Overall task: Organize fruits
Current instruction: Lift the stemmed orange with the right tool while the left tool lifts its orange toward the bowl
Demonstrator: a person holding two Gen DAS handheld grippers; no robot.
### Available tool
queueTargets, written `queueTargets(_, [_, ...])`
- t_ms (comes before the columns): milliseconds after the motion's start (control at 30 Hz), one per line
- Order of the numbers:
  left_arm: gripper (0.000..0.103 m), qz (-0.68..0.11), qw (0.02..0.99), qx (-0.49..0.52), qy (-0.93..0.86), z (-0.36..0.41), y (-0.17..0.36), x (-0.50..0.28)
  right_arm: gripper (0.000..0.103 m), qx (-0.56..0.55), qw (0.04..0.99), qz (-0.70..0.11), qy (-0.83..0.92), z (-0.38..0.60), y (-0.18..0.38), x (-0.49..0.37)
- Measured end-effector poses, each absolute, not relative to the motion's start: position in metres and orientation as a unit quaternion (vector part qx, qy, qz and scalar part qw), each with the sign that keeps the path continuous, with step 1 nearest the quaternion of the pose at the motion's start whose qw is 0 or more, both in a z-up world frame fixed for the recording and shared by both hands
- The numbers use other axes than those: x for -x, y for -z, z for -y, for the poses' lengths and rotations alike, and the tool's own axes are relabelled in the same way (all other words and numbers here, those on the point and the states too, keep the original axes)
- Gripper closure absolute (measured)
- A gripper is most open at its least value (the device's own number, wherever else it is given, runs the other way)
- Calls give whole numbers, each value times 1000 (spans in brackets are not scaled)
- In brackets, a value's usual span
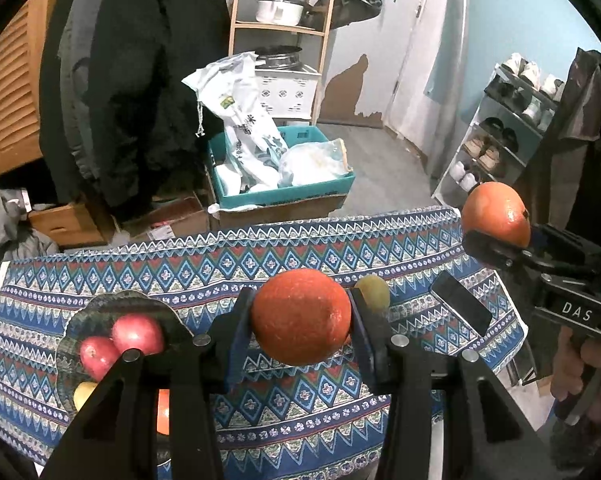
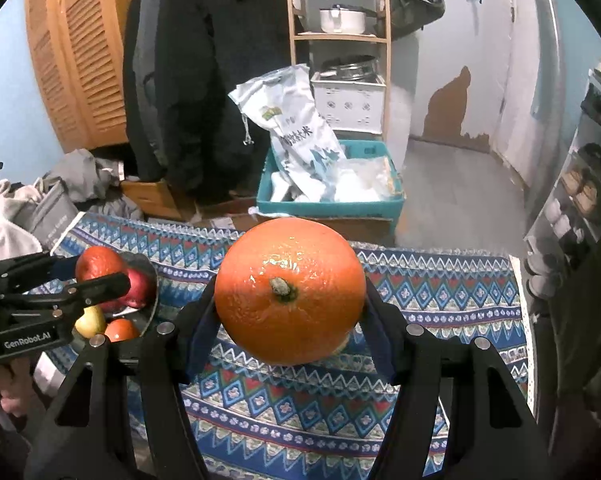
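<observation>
My left gripper (image 1: 300, 316) is shut on an orange (image 1: 300, 316) and holds it above the patterned tablecloth (image 1: 260, 248). My right gripper (image 2: 290, 292) is shut on a second orange (image 2: 290, 292), stem towards the camera; it also shows at the right of the left wrist view (image 1: 496, 216). A dark plate (image 1: 100, 308) at the left holds two red apples (image 1: 136, 334), a yellow fruit (image 1: 84, 394) and an orange fruit (image 1: 163, 412). The plate also shows in the right wrist view (image 2: 148, 276), behind my left gripper. A green-yellow fruit (image 1: 374, 292) lies on the cloth behind the left gripper's right finger.
A black phone (image 1: 462, 304) lies on the cloth at the right. Beyond the table's far edge stand a teal box (image 1: 284, 196) with bags, cardboard boxes, a wooden shelf (image 1: 280, 28) and a shoe rack (image 1: 500, 132).
</observation>
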State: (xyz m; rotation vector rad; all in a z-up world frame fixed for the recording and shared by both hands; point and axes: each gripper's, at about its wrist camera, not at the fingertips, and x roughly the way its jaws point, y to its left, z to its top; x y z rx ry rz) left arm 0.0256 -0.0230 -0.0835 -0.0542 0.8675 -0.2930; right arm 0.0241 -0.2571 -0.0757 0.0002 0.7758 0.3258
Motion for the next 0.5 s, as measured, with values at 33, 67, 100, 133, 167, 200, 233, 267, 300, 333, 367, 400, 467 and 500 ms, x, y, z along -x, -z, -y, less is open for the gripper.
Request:
queueTargets(33, [57,-418,897,28,140,21,83,-25,39,0,913,-376,-160,255,75,-24])
queueTargets(67, [57,-417,898,29,139,19,83,-24,39,0,912,-376,-161,252,75,-25])
queueTargets(100, [57,-416,898,29,137,17,82,-23,39,0,912,-376,-163,251,74,-25])
queueTargets(133, [57,-415,899,30,135,14,82,-22,39,0,912,-376,-166,248,74,-25])
queueTargets(167, [57,-414,900,32,134,12,81,-21,39,0,911,-376,-168,246,73,-25])
queueTargets(200, [57,-413,900,33,132,9,81,-21,39,0,911,-376,-170,244,73,-26])
queueTargets(233, [57,-413,901,34,129,6,81,-20,39,-1,911,-376,-173,241,72,-27])
queueTargets(267, [57,-413,901,37,127,2,81,-19,39,0,910,-375,-175,237,72,-27])
queueTargets(300, [57,-413,901,39,124,-1,82,-19,39,1,910,-375,-176,235,72,-27])
queueTargets(333, [57,-414,901,40,122,-3,82,-18,38,2,910,-375,-178,231,72,-28])
queueTargets(367, [57,-414,902,42,120,-7,81,-18,38,3,909,-376,-180,229,72,-28])
queueTargets(400, [57,-413,902,43,118,-9,82,-17,39,3,908,-376,-182,226,72,-29])
queueTargets(467, [57,-412,903,45,112,-16,82,-15,39,3,906,-378,-189,219,73,-30])
queueTargets(500, [57,-412,903,46,109,-20,83,-15,39,2,905,-379,-192,216,73,-31])
